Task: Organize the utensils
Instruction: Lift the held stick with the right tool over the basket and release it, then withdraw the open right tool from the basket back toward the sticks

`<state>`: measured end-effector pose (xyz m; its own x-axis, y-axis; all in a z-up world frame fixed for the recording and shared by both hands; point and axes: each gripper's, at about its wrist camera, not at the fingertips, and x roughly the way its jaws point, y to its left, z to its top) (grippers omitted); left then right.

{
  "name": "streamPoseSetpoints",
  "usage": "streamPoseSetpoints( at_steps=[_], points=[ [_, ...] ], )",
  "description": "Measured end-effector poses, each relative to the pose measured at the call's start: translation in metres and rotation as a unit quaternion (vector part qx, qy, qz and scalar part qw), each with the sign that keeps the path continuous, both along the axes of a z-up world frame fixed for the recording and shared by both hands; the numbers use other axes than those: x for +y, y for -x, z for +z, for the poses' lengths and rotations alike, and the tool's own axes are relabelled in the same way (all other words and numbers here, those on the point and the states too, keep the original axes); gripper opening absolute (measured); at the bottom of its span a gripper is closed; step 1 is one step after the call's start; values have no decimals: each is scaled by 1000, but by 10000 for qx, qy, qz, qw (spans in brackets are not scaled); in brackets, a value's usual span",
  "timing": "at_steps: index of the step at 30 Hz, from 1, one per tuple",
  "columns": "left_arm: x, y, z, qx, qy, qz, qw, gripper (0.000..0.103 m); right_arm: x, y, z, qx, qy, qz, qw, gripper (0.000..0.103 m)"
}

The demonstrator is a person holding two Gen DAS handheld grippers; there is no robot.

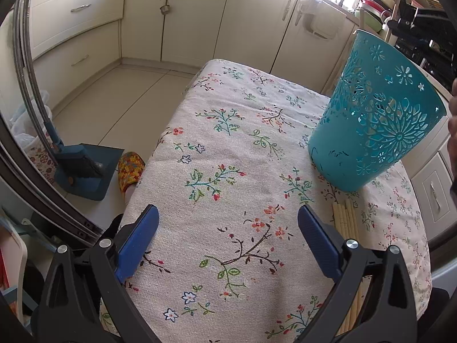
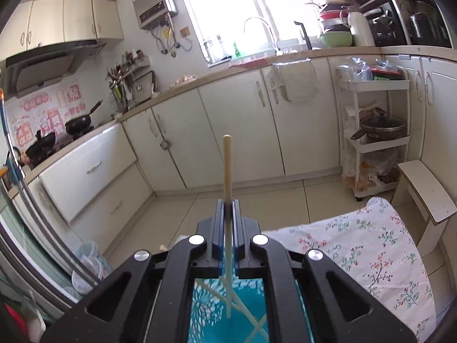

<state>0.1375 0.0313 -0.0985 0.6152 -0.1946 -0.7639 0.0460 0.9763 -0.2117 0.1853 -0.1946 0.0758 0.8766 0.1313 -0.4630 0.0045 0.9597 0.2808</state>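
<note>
1. Kitchen; floral-cloth tabletop (image 1: 228,157) carries teal basket (image 1: 380,120).
2. Several chopsticks already in basket.
3. Right hand-held gripper (image 2: 227,208) clamps one chopstick (image 2: 227,168) above basket.
4. Loose chopstick bundle (image 1: 345,220) beside basket remains; left hand-held gripper (image 1: 228,228) wide open, empty.

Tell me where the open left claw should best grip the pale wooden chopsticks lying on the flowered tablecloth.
Probably the pale wooden chopsticks near their visible ends, coming from above with fingers across the bundle. They lie flat, side by side, beside the teal perforated plastic basket; the rest is hidden behind the left claw.
</note>
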Motion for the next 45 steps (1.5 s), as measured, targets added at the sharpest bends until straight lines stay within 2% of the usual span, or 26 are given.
streamPoseSetpoints(
  at_steps=[4,11,14,17,21,24,27,38,45],
  points=[
    [0,0,0,-2,0,1,10000,94,5,19,-7,120,136,207,9996,7],
    [0,1,0,-15,-24,27,10000,94,-6,85,7,-300,360,175,9987,28],
    [0,1,1,-17,-33,42,10000,94,-14,119,6,-414,353,30,9985,31],
    [1,2,1,-2,-35,43,10000,94,-16,150,-13,-175,350,-55,9992,32],
    [4,5,2,-7,-8,164,9999,94,-10,173,-63,578,350,35,9977,32],
    [3,8,3,-18,-49,186,9998,94,-8,176,-98,1153,233,64,9930,31],
    [0,11,4,-71,-134,141,9998,94,-3,174,-116,1428,181,147,9895,30],
    [-3,12,5,-99,-154,77,9998,94,18,159,-137,1797,338,363,9825,30],
    [-2,12,5,-89,-143,62,9998,94,27,139,-144,2017,406,341,9780,25]
  ],
)
